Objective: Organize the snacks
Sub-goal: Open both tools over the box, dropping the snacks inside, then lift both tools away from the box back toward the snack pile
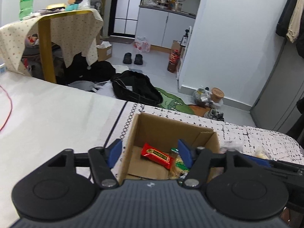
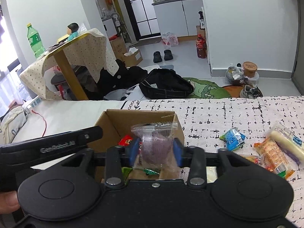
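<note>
An open cardboard box (image 1: 133,131) sits on the patterned cloth; it also shows in the right wrist view (image 2: 112,121). Inside lie a red snack packet (image 1: 156,155) and green wrapped snacks (image 1: 180,164). My left gripper (image 1: 150,152) is open and empty, hovering over the box. My right gripper (image 2: 154,149) is shut on a clear bag holding a purple bun (image 2: 154,144), held above the box's near side. Loose snacks lie to the right: a blue packet (image 2: 233,138), an orange packet (image 2: 273,155) and a white stick snack (image 2: 286,142).
The bed edge runs behind the box, with a black bag (image 2: 165,83), shoes (image 2: 162,55) and clutter on the floor beyond. A draped table (image 2: 76,49) with a green bottle (image 2: 35,40) stands at the left. A red cable (image 1: 8,104) lies on the white sheet.
</note>
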{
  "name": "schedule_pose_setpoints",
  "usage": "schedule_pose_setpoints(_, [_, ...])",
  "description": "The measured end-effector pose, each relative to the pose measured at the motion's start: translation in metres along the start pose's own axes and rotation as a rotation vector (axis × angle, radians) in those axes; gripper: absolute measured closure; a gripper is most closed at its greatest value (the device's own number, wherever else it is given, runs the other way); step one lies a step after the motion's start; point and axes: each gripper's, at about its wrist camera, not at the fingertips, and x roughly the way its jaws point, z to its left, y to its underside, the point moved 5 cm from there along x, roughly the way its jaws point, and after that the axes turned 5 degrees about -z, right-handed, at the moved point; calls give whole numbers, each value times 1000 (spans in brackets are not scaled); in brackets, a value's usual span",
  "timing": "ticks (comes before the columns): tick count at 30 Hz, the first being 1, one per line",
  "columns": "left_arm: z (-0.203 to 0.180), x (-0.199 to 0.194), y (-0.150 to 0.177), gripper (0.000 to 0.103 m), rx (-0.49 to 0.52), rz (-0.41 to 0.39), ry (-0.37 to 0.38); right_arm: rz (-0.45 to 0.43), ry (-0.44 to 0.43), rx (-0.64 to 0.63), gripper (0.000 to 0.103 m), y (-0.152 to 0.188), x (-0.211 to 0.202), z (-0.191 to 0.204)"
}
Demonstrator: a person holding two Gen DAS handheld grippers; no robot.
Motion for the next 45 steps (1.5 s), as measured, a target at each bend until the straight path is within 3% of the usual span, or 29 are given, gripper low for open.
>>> schedule_pose_setpoints(1, [2,-1,-1,29,-5,-4,-4,-9,-8,2,48,-1,-2,-1])
schedule_pose_setpoints(3, [4,-5,-1,23,-17,-9,-10,-29,-8,-3,29,-2,-10,-2])
schedule_pose_setpoints(14, [3,-24,6,9,-25,-6,-42,-37,21,-13,1,6,-39,-22])
schedule_pose_setpoints(19, [-4,-31,12,0,19,-9,-35,-23,34,-20,0,11,-53,-32])
schedule_pose_setpoints(26, [-18,-40,23,0,41,-6,11,-35,60,-27,0,17,-70,-44])
schedule_pose_setpoints(30, [-31,-43,29,0,57,15,74,-31,84,-24,0,24,-79,-53])
schedule_pose_setpoints(45, [-85,-37,30,0,197,64,207,-42,189,29,0,32,-110,-102])
